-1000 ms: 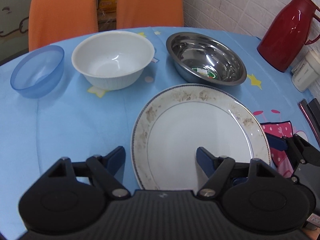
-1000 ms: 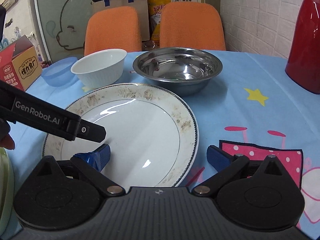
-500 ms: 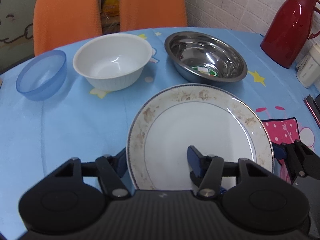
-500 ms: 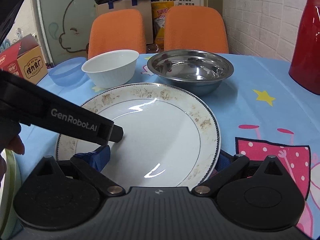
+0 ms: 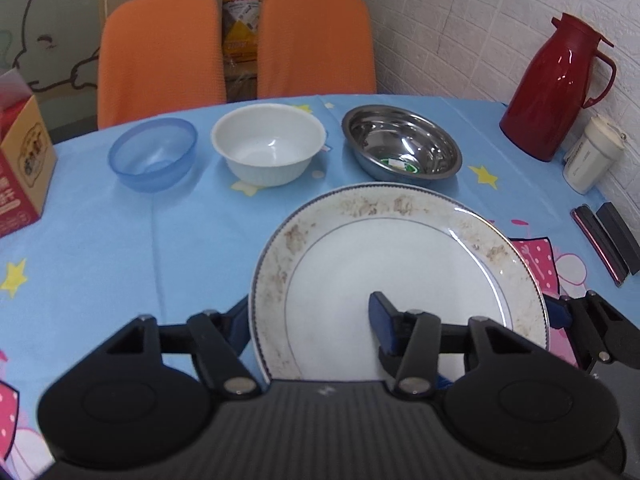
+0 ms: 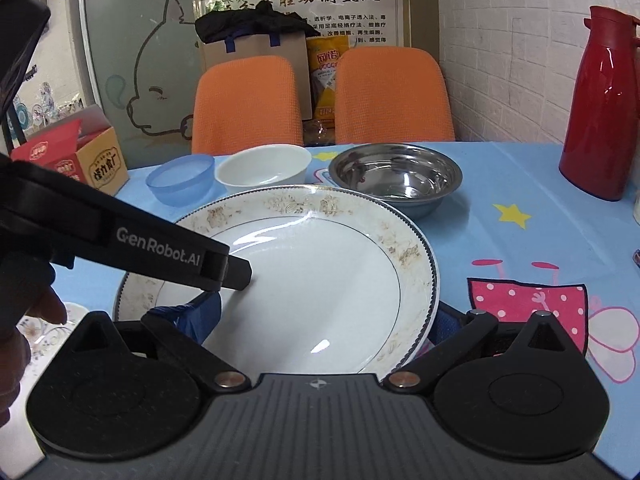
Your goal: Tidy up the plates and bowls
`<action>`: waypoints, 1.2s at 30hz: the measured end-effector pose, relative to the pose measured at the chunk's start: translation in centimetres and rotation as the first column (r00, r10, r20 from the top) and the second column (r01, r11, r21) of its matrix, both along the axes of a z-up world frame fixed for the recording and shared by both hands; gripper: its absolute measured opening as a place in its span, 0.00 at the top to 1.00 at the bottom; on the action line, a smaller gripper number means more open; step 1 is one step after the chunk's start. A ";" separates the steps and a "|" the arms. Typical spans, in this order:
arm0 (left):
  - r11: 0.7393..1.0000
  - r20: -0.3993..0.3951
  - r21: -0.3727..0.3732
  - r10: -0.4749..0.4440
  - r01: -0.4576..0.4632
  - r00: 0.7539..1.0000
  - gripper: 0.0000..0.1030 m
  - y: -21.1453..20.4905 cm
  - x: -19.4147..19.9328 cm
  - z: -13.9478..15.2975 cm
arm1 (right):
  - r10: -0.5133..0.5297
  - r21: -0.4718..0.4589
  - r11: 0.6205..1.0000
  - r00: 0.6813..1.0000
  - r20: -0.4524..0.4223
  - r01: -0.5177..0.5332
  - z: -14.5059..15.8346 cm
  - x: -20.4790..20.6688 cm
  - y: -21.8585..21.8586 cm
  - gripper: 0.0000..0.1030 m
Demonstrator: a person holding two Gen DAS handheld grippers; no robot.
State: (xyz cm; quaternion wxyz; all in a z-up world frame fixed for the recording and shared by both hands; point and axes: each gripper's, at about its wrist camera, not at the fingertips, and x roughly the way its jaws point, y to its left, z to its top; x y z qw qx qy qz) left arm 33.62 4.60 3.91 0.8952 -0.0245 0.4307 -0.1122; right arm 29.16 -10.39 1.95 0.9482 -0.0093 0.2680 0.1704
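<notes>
A large white plate with a brown floral rim (image 5: pixel 400 264) is lifted and tilted above the blue tablecloth. My left gripper (image 5: pixel 312 316) is shut on its left rim, one finger above and one below. My right gripper (image 6: pixel 320 320) is shut on its right rim (image 6: pixel 420 280) the same way. Behind stand a blue plastic bowl (image 5: pixel 154 154), a white bowl (image 5: pixel 268 144) and a steel bowl (image 5: pixel 402 148) in a row. The bowls also show in the right wrist view: blue (image 6: pixel 180 180), white (image 6: pixel 264 168), steel (image 6: pixel 396 176).
A red thermos (image 5: pixel 556 88) and a white canister (image 5: pixel 592 156) stand at the right by the wall. A red and tan carton (image 5: pixel 20 168) is at the left. Two orange chairs (image 5: pixel 236 44) stand behind the table. Another patterned plate (image 6: pixel 48 328) lies at lower left.
Both grippers closed on the plate's opposite rims and lifted it off the table; both cameras rose and the plate tilted.
</notes>
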 end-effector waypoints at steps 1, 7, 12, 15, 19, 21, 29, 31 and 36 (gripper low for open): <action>1.000 0.005 0.000 0.019 -0.019 1.000 0.51 1.0 -1.0 0.4 | 0.016 0.000 1.000 1.000 0.009 -0.016 0.2 -0.8 0.7 0.12; 0.988 0.042 0.027 0.149 -0.150 0.988 0.52 7.4 -7.0 1.7 | 0.135 0.034 0.990 0.990 0.037 -0.136 0.8 -5.4 5.9 0.12; 0.973 0.045 0.046 0.226 -0.228 0.973 0.52 11.5 -11.3 0.7 | 0.227 0.039 0.973 0.974 0.016 -0.227 0.0 -8.8 9.8 0.12; 0.970 0.019 0.026 0.241 -0.241 0.970 0.53 12.9 -12.8 -0.7 | 0.241 0.019 0.970 0.971 -0.006 -0.240 -0.8 -9.9 11.2 0.12; 0.972 0.025 0.006 0.236 -0.236 0.971 0.53 13.4 -13.5 -2.2 | 0.236 -0.010 0.972 0.971 -0.037 -0.237 -2.0 -10.4 11.9 0.12; 0.973 0.039 0.001 0.233 -0.233 0.972 0.53 13.4 -13.6 -2.4 | 0.236 -0.020 0.971 0.971 -0.042 -0.237 -2.4 -10.4 12.1 0.12; 0.973 0.036 -0.054 0.225 -0.223 0.974 0.51 14.7 -13.7 -2.7 | 0.235 -0.015 0.972 0.971 -0.044 -0.236 -2.7 -10.7 12.1 0.12; 0.972 0.056 -0.059 0.231 -0.227 0.971 0.50 14.7 -13.8 -2.2 | 0.236 -0.013 0.972 0.972 -0.021 -0.236 -2.3 -11.1 11.7 0.13; 0.974 0.116 -0.054 0.224 -0.219 0.968 0.47 14.3 -13.9 -0.4 | 0.210 0.008 0.978 0.977 -0.024 -0.209 -2.0 -10.8 10.5 0.14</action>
